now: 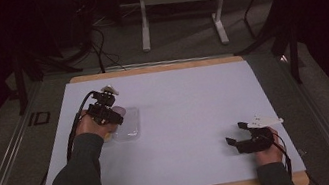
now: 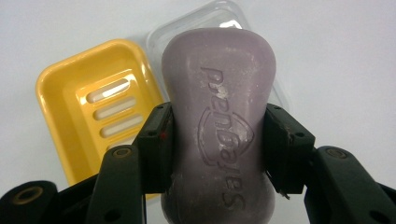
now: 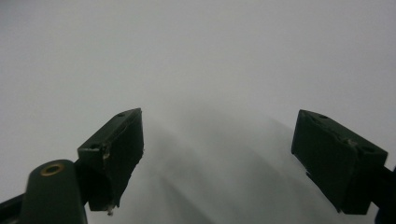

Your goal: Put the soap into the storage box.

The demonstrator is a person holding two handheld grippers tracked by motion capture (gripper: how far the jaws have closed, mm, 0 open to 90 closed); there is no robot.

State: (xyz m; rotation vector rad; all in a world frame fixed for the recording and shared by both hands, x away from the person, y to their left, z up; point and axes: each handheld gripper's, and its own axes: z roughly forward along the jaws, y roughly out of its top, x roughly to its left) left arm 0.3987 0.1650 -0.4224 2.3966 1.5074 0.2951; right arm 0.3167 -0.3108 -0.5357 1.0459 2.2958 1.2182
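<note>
The left gripper [image 2: 217,140] clamps a purple soap [image 2: 217,93] across its waist, long axis running up the frame. The yellow dish [image 2: 70,93] lies lower left of it, the clear lid [image 2: 224,11] behind. The right gripper [image 3: 217,149], jaws apart, rests at the high view's lower right.

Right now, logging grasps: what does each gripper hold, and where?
Left gripper clamps the purple soap bar across its narrow waist. Right gripper holds nothing.

A purple soap bar [image 2: 219,126] with embossed lettering is clamped at its narrowed waist, held above a yellow slotted soap dish [image 2: 93,112] and a clear plastic lid [image 2: 215,14] — the two lying side by side, touching, on the white surface
</note>
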